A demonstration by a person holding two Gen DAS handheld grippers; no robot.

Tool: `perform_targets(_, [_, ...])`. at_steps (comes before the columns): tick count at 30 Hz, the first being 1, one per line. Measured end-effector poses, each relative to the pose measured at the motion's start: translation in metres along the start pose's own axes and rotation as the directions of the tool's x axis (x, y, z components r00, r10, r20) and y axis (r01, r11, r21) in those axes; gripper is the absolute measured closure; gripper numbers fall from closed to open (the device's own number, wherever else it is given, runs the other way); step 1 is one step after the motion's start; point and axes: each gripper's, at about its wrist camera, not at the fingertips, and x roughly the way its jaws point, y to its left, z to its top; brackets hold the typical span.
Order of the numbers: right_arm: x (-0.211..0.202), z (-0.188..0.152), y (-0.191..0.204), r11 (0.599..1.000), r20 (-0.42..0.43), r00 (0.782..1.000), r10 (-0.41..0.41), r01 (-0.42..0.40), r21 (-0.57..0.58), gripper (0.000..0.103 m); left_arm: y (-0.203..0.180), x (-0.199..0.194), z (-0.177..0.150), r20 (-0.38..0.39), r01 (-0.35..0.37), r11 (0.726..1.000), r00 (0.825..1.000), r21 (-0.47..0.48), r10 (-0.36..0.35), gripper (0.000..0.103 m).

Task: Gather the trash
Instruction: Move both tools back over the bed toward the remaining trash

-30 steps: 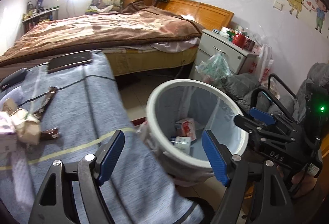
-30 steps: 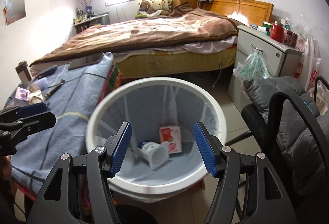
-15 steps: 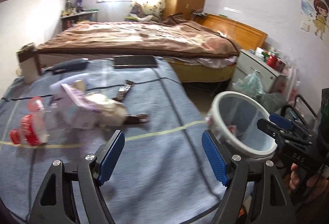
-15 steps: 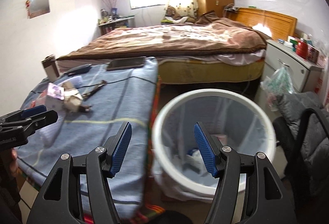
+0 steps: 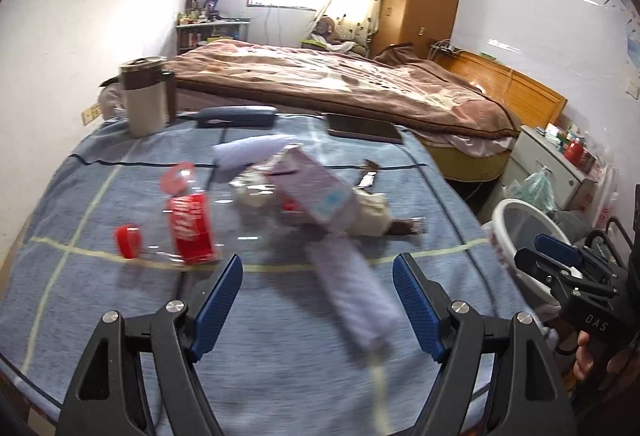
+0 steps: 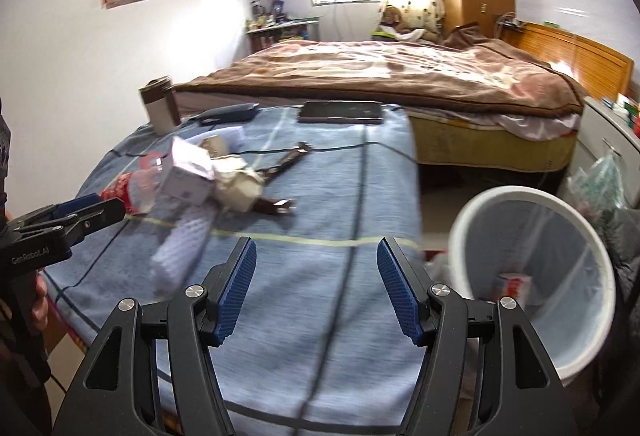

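Note:
Trash lies on a blue-clothed table [image 5: 280,376]: a clear bottle with a red label [image 5: 188,226], its red cap [image 5: 127,240], a pale purple carton [image 5: 316,191], a crumpled wrapper [image 5: 372,218] and a long lilac packet [image 5: 352,296]. My left gripper [image 5: 318,306] is open and empty, just above the lilac packet's near end. My right gripper [image 6: 314,290] is open and empty over the table's near right part, left of the white bin [image 6: 536,276]. The carton [image 6: 188,175] and lilac packet [image 6: 180,248] show at left in the right wrist view.
A lidded mug [image 5: 144,99], a dark case [image 5: 236,115] and a phone [image 5: 362,127] stand at the table's far edge. A cable and metal tool [image 6: 288,159] cross it. The bin [image 5: 520,220] stands on the floor right of the table, by a nightstand [image 5: 548,163] and bed [image 5: 340,83].
Both grippers have swung left, from over the bin to over the table. The trash pile now lies ahead of the left gripper. Both stay open.

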Motion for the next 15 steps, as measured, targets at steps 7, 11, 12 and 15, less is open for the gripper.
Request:
perform_targets(7, [0.021,0.002,0.044,0.997,-0.047,0.997,0.055,-0.058,-0.045,0.039,0.046,-0.005,0.003,0.009,-0.041,0.999,0.999,-0.025,0.041,0.022])
perform_targets(11, [0.033,0.004,0.072,0.993,-0.072,0.993,0.091,-0.096,-0.07,0.039,0.071,0.001,0.007,-0.017,-0.073,0.997,0.997,-0.011,0.073,0.021])
perform_targets(12, [0.036,0.004,0.078,0.992,-0.079,0.992,0.095,-0.101,-0.074,0.039,0.078,0.003,0.009,-0.022,-0.072,0.997,0.997,-0.014,0.071,0.021])
perform_targets(15, [0.046,0.004,0.091,0.99,-0.093,0.989,0.115,-0.122,-0.071,0.039,0.092,0.01,0.015,-0.032,-0.071,0.997,0.997,-0.017,0.071,0.021])
